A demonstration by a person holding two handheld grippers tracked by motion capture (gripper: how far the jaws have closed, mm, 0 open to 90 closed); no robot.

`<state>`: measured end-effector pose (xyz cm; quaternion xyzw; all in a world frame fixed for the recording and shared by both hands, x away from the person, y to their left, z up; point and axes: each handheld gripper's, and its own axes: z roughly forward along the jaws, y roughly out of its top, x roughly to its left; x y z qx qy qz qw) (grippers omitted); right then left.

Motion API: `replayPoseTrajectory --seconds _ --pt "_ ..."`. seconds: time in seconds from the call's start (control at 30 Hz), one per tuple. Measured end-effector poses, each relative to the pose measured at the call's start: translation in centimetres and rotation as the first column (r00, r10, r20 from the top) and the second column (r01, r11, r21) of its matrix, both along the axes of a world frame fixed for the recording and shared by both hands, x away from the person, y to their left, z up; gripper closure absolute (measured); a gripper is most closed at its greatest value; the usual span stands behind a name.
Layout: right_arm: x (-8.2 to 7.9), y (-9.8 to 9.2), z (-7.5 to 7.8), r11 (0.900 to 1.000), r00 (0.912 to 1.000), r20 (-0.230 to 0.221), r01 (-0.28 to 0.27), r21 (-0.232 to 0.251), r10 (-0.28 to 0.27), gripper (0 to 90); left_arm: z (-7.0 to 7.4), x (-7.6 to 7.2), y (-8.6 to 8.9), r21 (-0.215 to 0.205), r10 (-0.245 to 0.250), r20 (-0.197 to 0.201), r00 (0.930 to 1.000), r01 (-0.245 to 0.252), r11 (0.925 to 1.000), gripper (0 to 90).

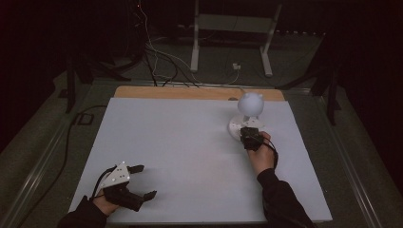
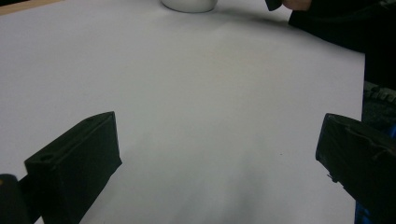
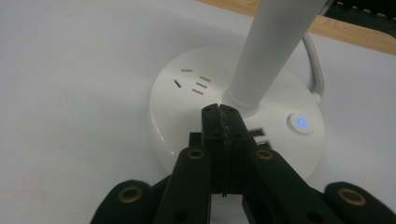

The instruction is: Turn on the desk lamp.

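A white desk lamp is standing on the far right part of the white table top, and everything else is lying in relation to it. Its round base is sitting flat on the white surface, with a white stem rising from the middle of the base and a rounded white head sitting above it in the high view. On the base, a set of socket slots is showing to one side of the stem, and a small round button is glowing blue on the other side. A white cord is running off the back of the base toward the wooden edge of the table. The right gripper is hovering right at the near side of the lamp base, its two black jaws pressed together with nothing between them, their tips lying just in front of the foot of the stem. The right hand is reaching in from the near edge behind it. The left gripper is resting well apart from the lamp, toward the near left corner of the table top, its jaws spread wide and holding nothing, with bare white surface between them in the left gripper view, where the lamp base is showing far off.
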<state>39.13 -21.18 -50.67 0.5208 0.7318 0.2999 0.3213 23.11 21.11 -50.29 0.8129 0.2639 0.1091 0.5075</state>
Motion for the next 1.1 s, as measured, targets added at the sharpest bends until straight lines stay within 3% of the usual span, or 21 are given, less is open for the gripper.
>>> replayPoseTrajectory --seconds 0.17,0.33,0.47,0.5,0.53,0.6,0.7,0.8,0.93,1.1 --pt "0.1 -0.5 0.2 0.999 0.9999 0.007 0.015 0.052 -0.016 90.0 0.0 0.0 0.1 -0.003 0.003 -0.001 1.0000 -0.003 1.0000 0.4" --pt "-0.6 -1.2 1.7 0.992 0.9995 0.031 0.006 0.124 -0.010 87.2 0.0 0.0 0.1 -0.003 0.002 -0.001 1.0000 -0.002 1.0000 0.4" --pt "-1.3 -1.2 2.4 0.986 0.9964 0.071 -0.056 0.156 0.046 69.4 0.0 0.0 0.1 -0.004 0.002 0.000 1.0000 -0.002 1.0000 0.3" --pt "-1.6 -1.1 2.8 0.983 0.9940 0.085 -0.082 0.166 0.069 58.7 0.0 0.0 0.1 -0.002 0.003 0.000 1.0000 -0.003 1.0000 0.4" --pt "-1.6 -1.1 2.8 0.983 0.9940 0.085 -0.082 0.166 0.069 58.7 0.0 0.0 0.1 -0.002 0.003 0.000 1.0000 -0.003 1.0000 0.4" --pt "-1.7 -1.0 3.1 0.976 0.9896 0.098 -0.122 0.181 0.105 48.3 0.0 0.0 0.1 -0.006 0.004 0.001 1.0000 -0.004 1.0000 0.4" --pt "-1.9 -0.9 3.3 0.976 0.9880 0.107 -0.129 0.177 0.111 33.6 0.0 0.0 0.1 -0.002 0.004 -0.001 1.0000 -0.004 1.0000 0.4" --pt "-2.0 -0.9 3.4 0.971 0.9888 0.100 -0.129 0.203 0.111 19.8 0.1 0.0 0.1 -0.008 0.003 0.001 1.0000 -0.003 1.0000 0.4" --pt "-2.2 -0.9 3.4 0.962 0.9831 0.113 -0.165 0.216 0.144 7.4 0.0 0.0 0.1 -0.005 0.003 0.000 1.0000 -0.003 1.0000 0.4" --pt "-2.6 -1.2 3.5 0.950 0.9758 0.110 -0.210 0.233 0.189 1.5 0.0 0.0 0.1 -0.006 0.003 0.000 1.0000 -0.003 1.0000 0.4"
